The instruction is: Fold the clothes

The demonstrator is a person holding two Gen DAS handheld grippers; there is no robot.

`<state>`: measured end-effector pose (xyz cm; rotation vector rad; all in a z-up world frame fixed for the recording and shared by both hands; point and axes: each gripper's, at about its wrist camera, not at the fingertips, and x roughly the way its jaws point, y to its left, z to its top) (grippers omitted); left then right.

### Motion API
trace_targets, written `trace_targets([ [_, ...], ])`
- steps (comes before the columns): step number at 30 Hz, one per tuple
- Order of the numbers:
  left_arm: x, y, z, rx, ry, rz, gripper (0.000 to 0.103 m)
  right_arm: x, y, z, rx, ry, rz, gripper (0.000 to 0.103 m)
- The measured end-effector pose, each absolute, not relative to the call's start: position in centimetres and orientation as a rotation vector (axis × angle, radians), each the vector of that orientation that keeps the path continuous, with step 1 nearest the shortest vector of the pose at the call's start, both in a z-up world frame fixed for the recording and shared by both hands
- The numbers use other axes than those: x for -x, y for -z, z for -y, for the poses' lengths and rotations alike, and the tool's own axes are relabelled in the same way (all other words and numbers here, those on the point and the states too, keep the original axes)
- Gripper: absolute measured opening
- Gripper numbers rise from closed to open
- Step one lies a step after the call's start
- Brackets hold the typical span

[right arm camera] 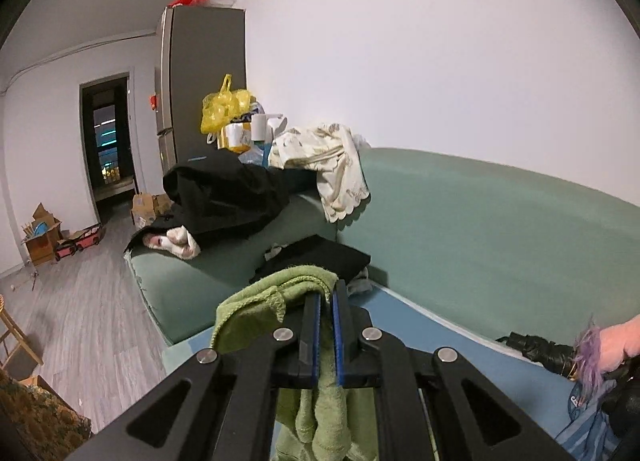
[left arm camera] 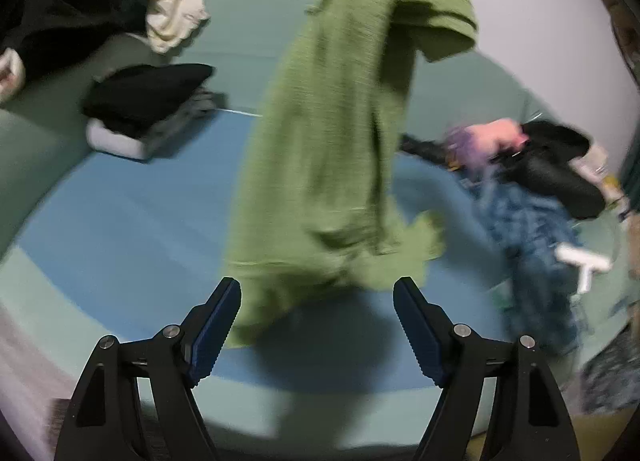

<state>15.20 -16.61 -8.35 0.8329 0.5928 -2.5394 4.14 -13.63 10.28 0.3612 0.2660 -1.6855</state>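
Free room and obstructions. An open stretch of blue sofa seat (left arm camera: 132,229) is seen left of the hanging green garment (left arm camera: 340,133), whose hem trails on the seat and blocks the centre. The left side is bounded by a folded black stack (left arm camera: 148,97) and, behind it on the armrest, a black heap (left arm camera: 60,17) topped by a cream cloth (left arm camera: 172,1). The right side is closed off by a mixed clothes pile (left arm camera: 536,197). Bare seat is left between the wide-set jaws of the left gripper (left arm camera: 318,325).
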Motion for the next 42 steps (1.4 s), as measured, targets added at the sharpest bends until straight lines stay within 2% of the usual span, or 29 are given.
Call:
trace_targets([
  [4, -13.9, 7.4, 16.4, -0.699, 2.562, -0.558, 0.079, -3.9, -11.0, 13.1, -0.355, 1.680, -0.245, 0.006],
  [7, -12.5, 7.1, 17.6, -0.664, 2.548, -0.604, 0.078, -3.4, -11.4, 12.5, -0.356, 1.679, -0.230, 0.006],
  [8, -12.1, 7.1, 18.1, -0.667, 2.547, -0.637, 0.070, -3.2, -11.5, 12.3, -0.354, 1.685, -0.225, 0.006],
  [9, -11.7, 7.2, 18.6, -0.684, 2.522, -0.645, 0.058, -2.9, -11.5, 12.0, -0.353, 1.691, -0.221, 0.006],
  [10, -11.2, 7.3, 19.2, -0.711, 2.490, -0.637, 0.021, -2.6, -11.4, 11.7, -0.353, 1.699, -0.218, 0.006],
  [11, -11.4, 7.4, 19.9, -0.734, 2.460, -0.638, 0.004, -2.1, -11.2, 11.3, -0.354, 1.714, -0.220, 0.006],
  [15, -13.8, 6.5, 21.9, -0.707, 2.412, -0.636, 0.004, 0.6, -9.2, 9.2, -0.394, 1.791, -0.248, 0.006],
  [18, -15.9, 4.5, 23.5, -0.715, 2.382, -0.652, 0.004, 3.6, -4.5, 7.6, -0.530, 1.874, -0.305, 0.006],
  [22, -15.6, 3.7, 23.9, -1.022, 2.245, -0.691, 0.004, 5.8, 4.3, 6.3, -0.804, 1.894, -0.429, 0.006],
  [27, -13.8, 3.4, 22.4, -1.359, 2.271, -0.775, 0.004, 5.3, 12.3, 4.8, -1.060, 1.776, -0.480, 0.010],
  [30, -12.7, 3.1, 21.6, -1.495, 2.264, -0.760, 0.004, 4.1, 14.1, 4.4, -1.085, 1.720, -0.560, 0.015],
  [32, -12.3, 2.9, 22.0, -1.529, 2.263, -0.801, 0.004, 3.4, 14.4, 3.9, -1.063, 1.714, -0.612, 0.029],
  [35, -12.0, 2.2, 22.5, -1.546, 2.270, -0.882, 0.004, 2.9, 14.2, 2.7, -1.036, 1.705, -0.660, 0.040],
  [39, -11.0, 1.3, 23.0, -1.577, 2.260, -1.035, 0.004, 1.2, 12.9, 1.2, -0.884, 1.707, -0.745, 0.042],
  [42, -10.4, 0.1, 22.6, -1.568, 2.269, -1.081, 0.004, -0.8, 12.1, 1.2, -0.795, 1.632, -0.782, 0.043],
])
